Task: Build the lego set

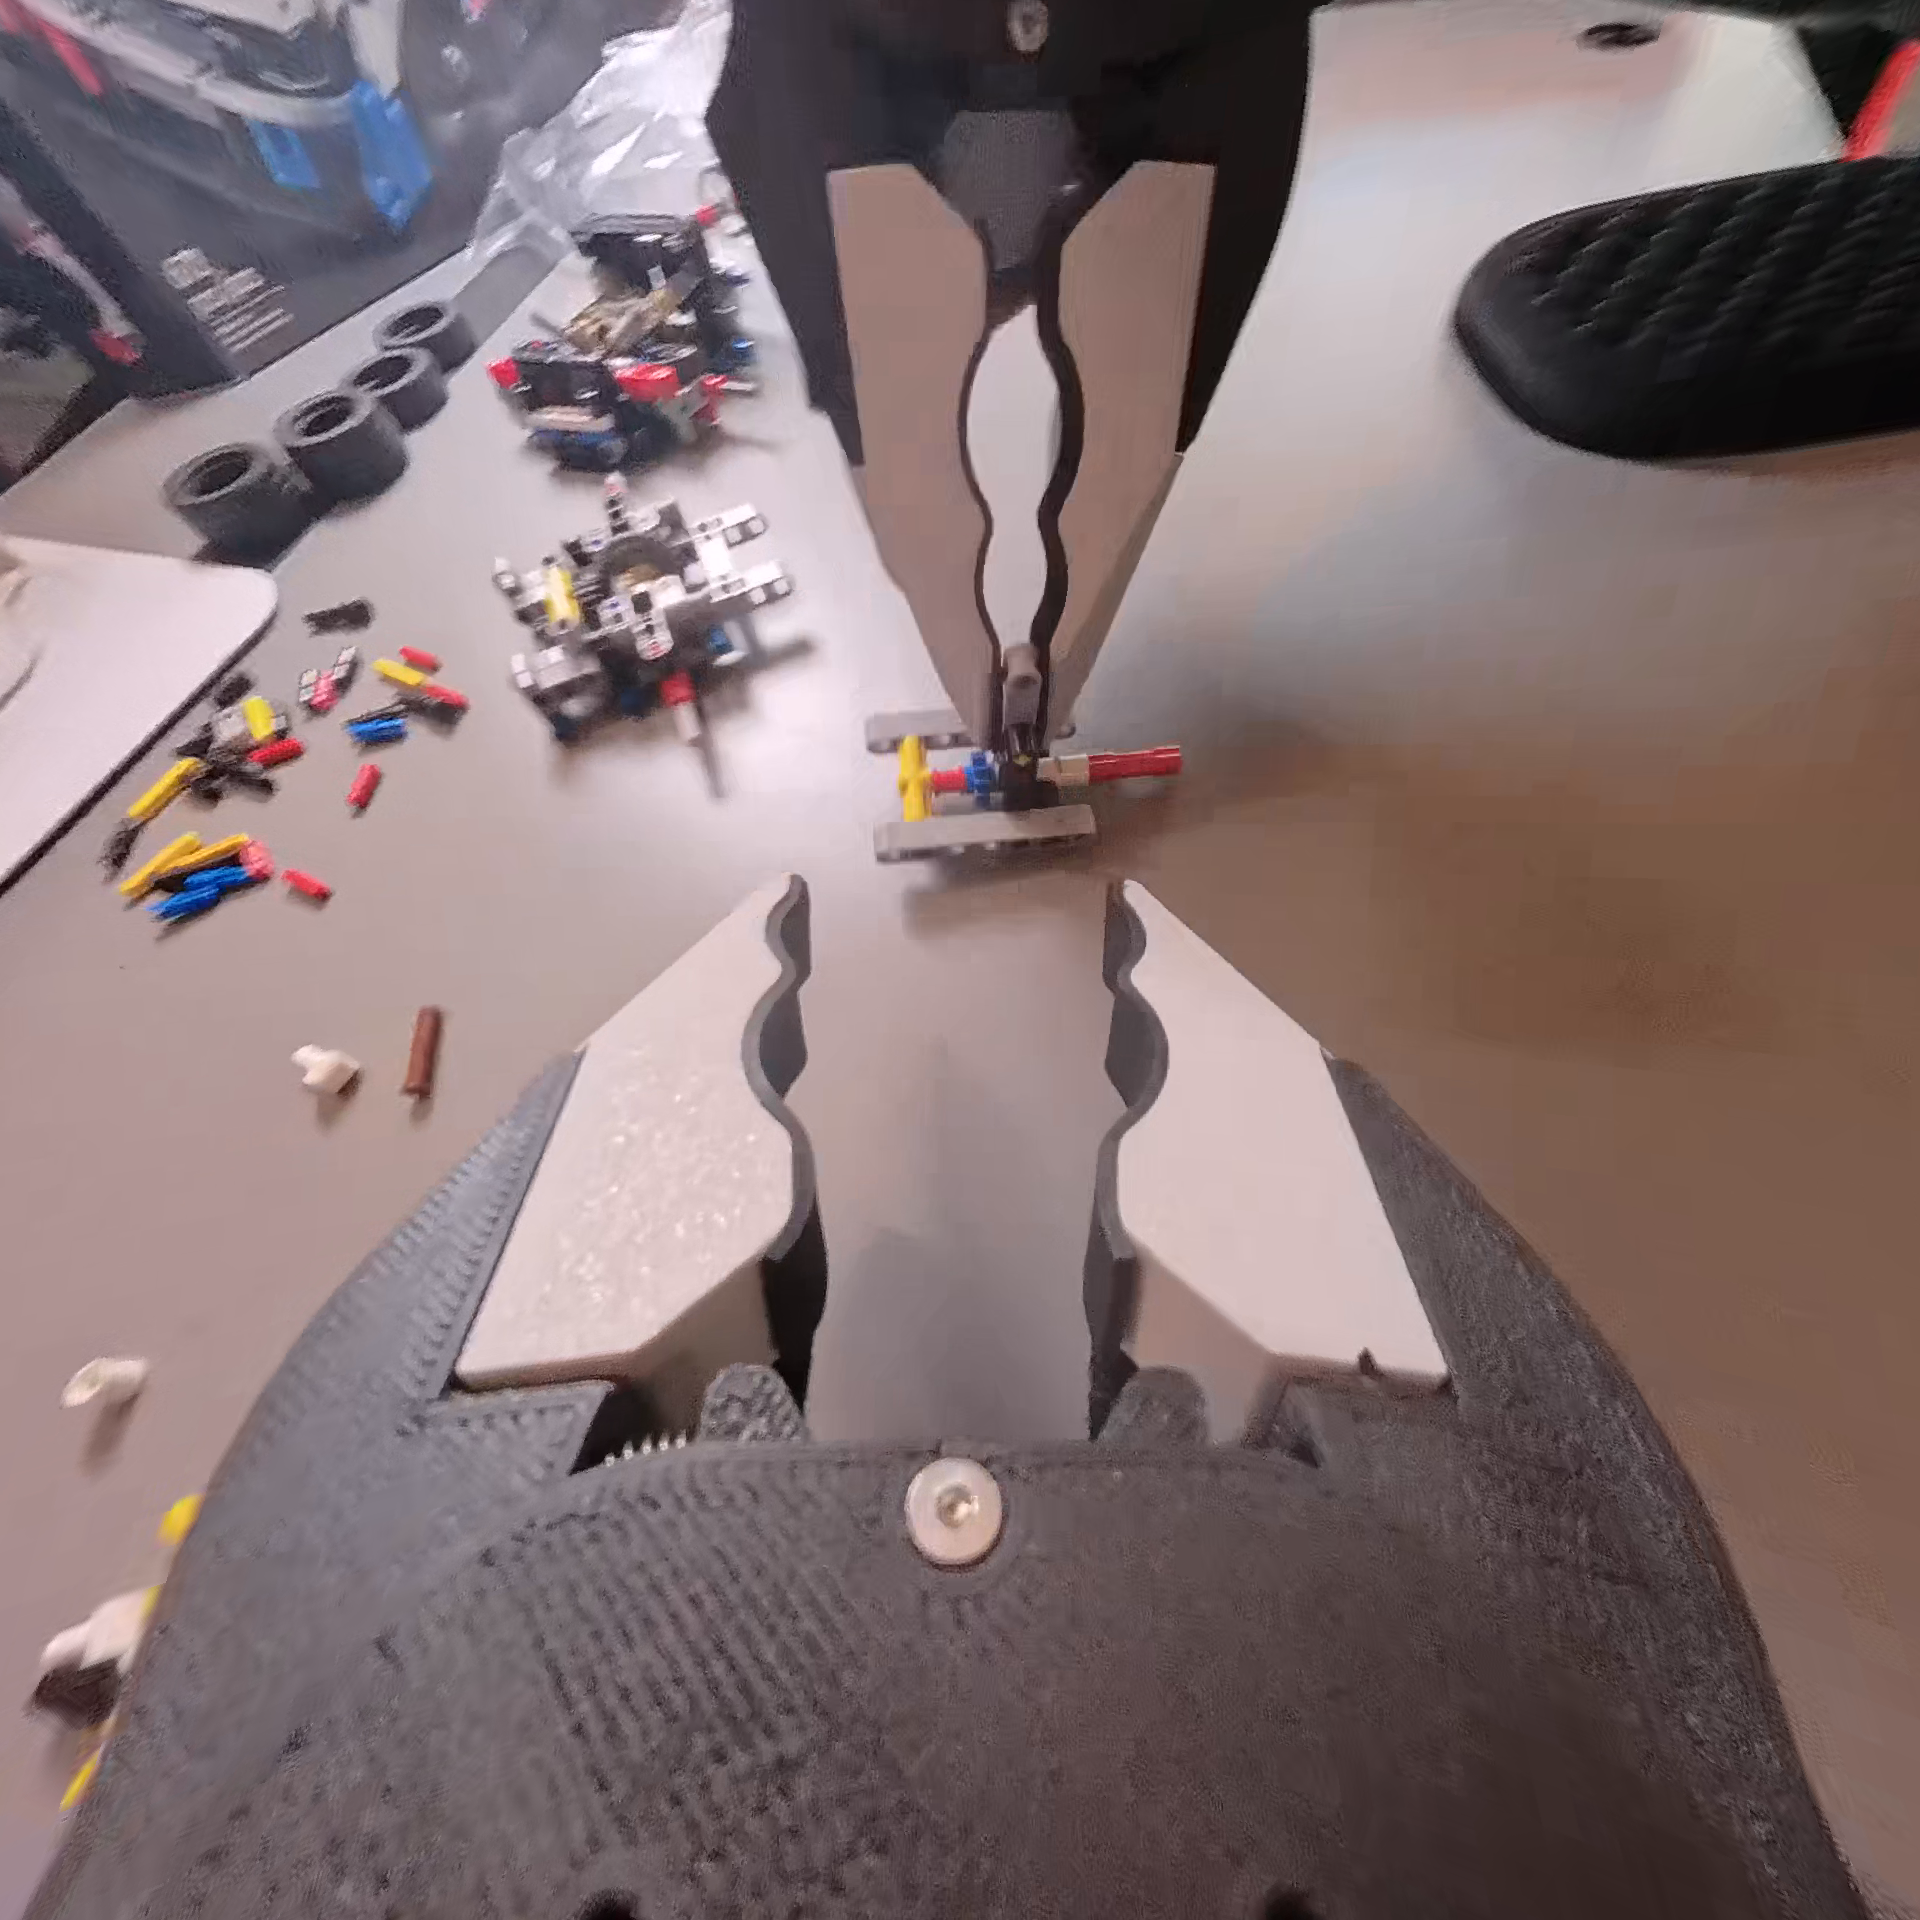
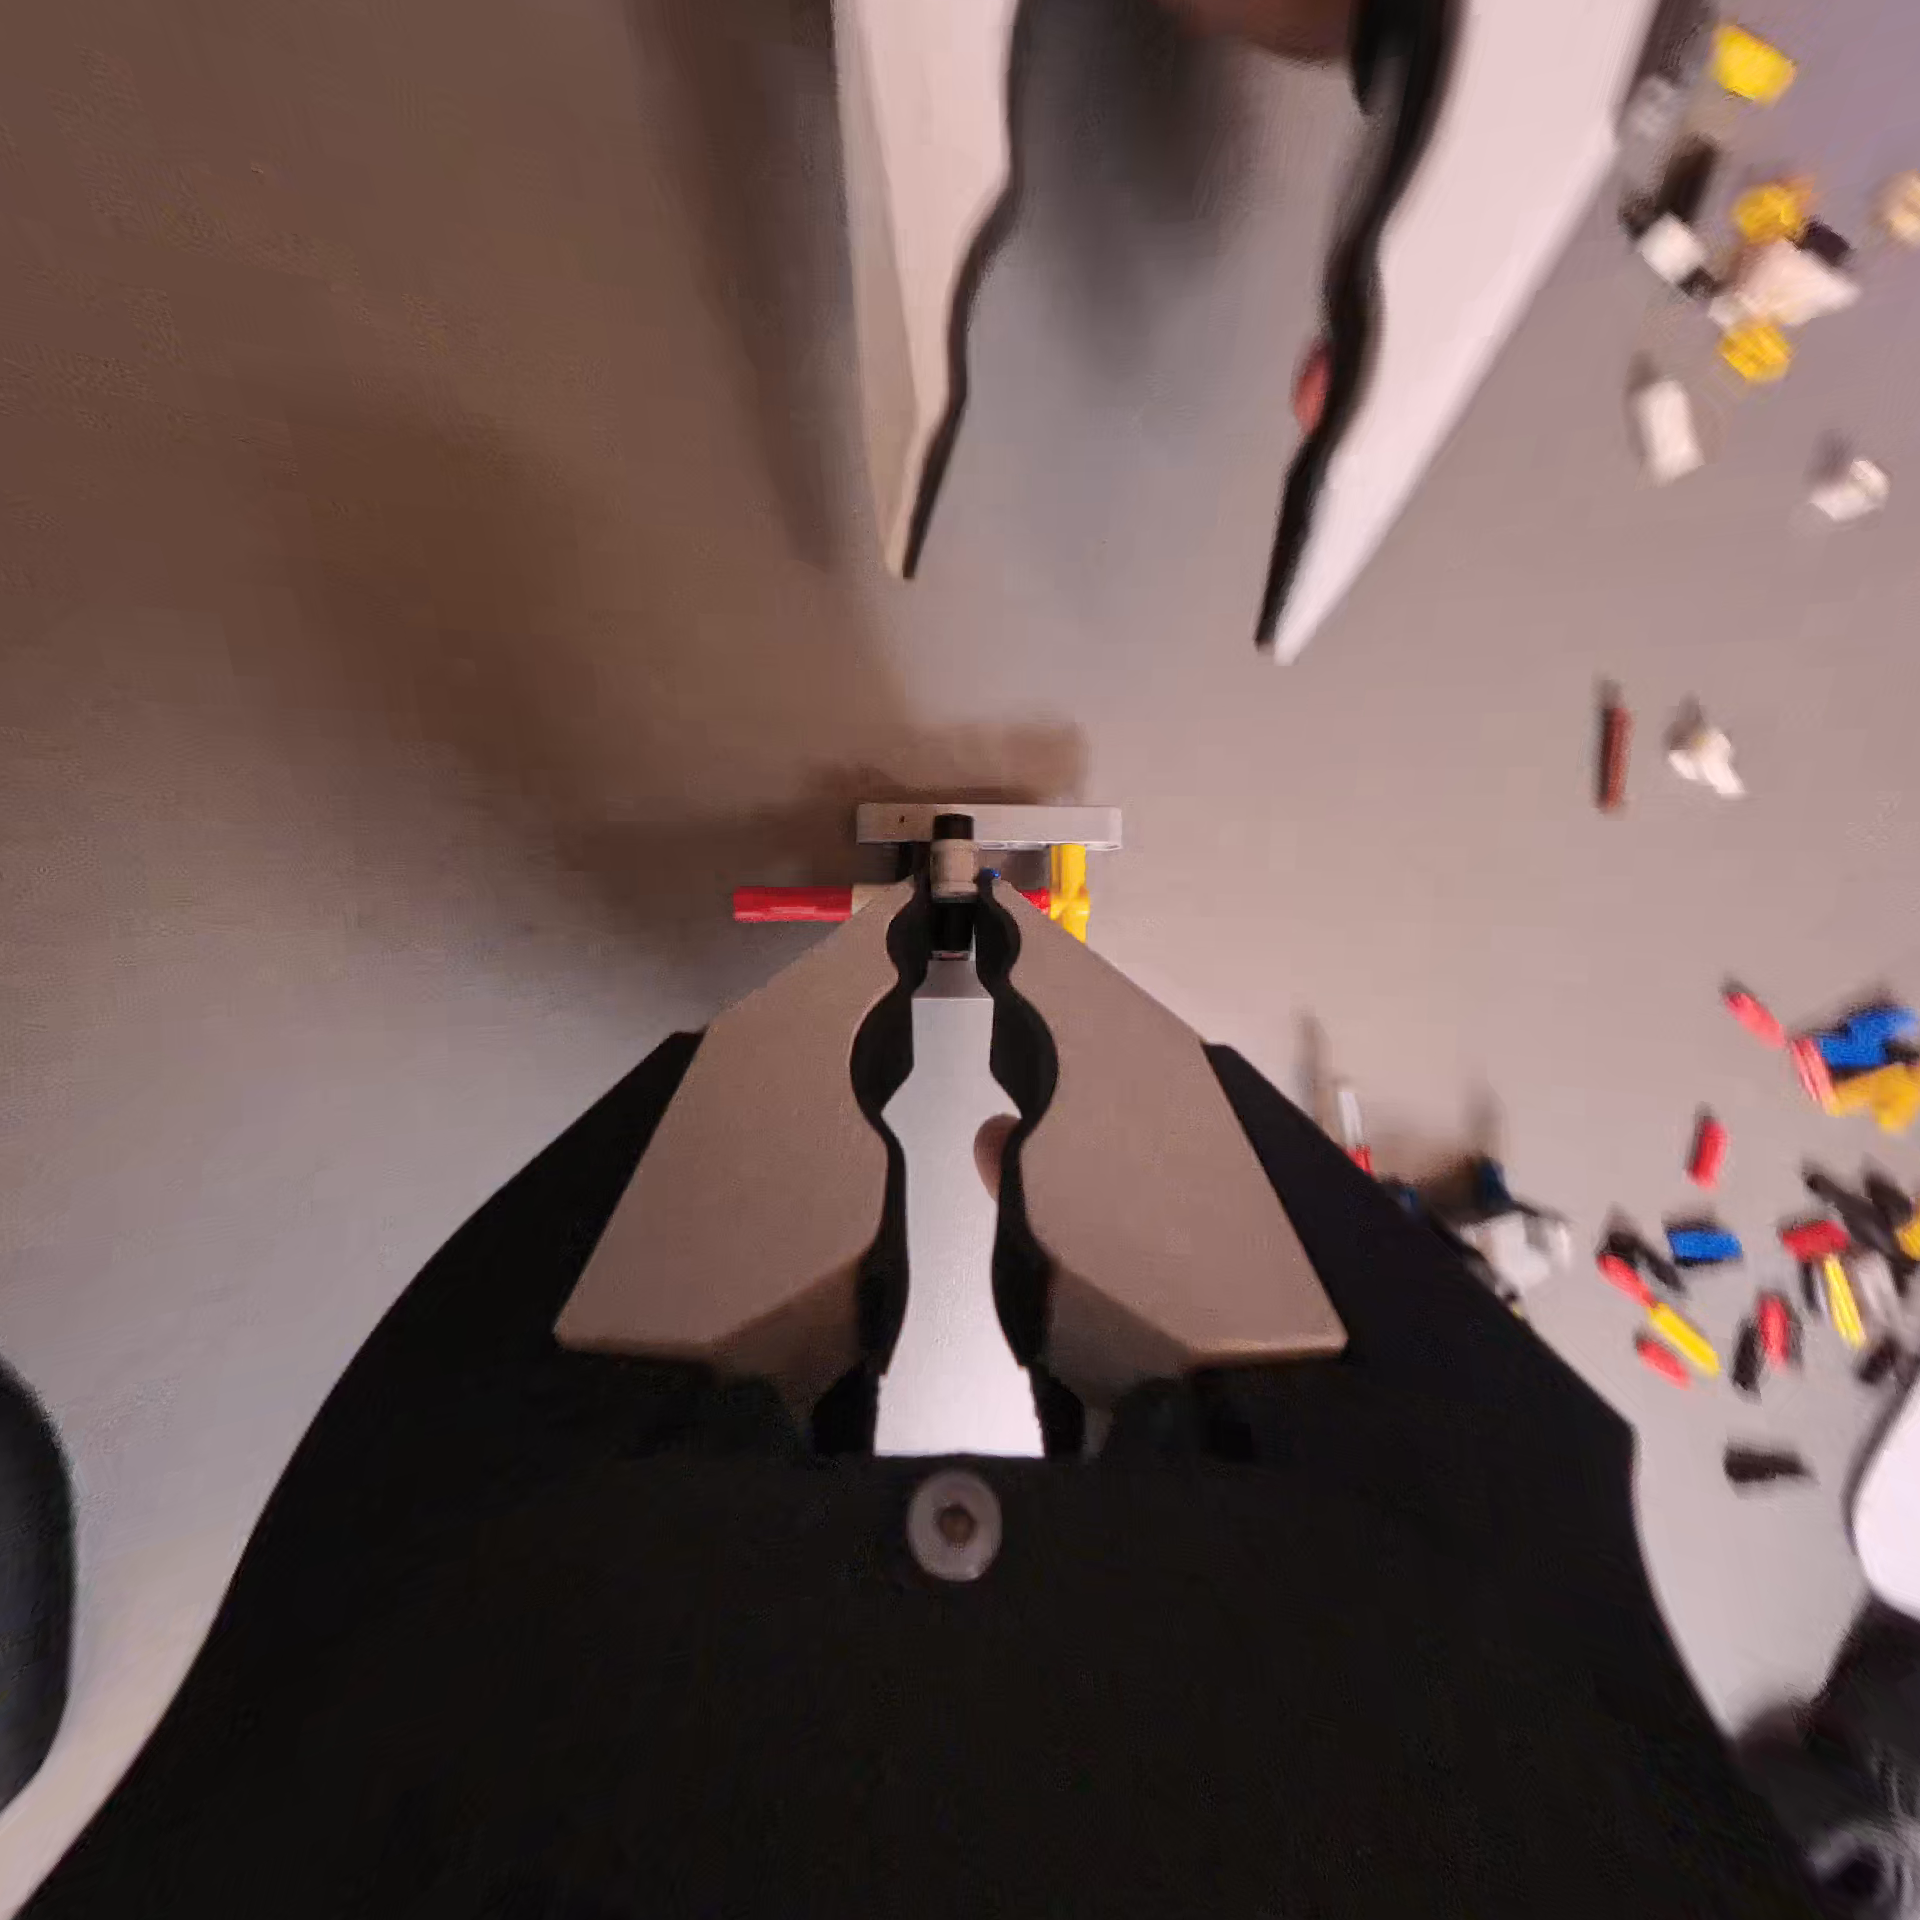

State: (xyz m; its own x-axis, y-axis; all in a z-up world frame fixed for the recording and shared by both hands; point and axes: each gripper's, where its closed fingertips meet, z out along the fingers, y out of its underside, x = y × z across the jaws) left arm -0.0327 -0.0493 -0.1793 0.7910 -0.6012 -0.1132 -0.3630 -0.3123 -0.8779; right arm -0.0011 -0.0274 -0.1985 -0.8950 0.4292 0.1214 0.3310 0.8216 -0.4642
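Your right gripper point(image 2: 948, 909) is pinched on the small grey-and-black connector point(image 2: 951, 868) standing atop the little brick assembly point(image 1: 987, 790), whose red axle point(image 1: 1132, 764) runs 9-to-3, while your left gripper point(image 1: 956, 914), gaping and empty, sits just short at its 12 o'clock; pad contact is hard to see.

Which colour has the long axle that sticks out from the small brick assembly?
Red. The long plastic axle shows best in the left wrist view.

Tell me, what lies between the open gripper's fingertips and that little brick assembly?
Only bare table, seen in the left wrist view, separates the left gripper from the assembly.
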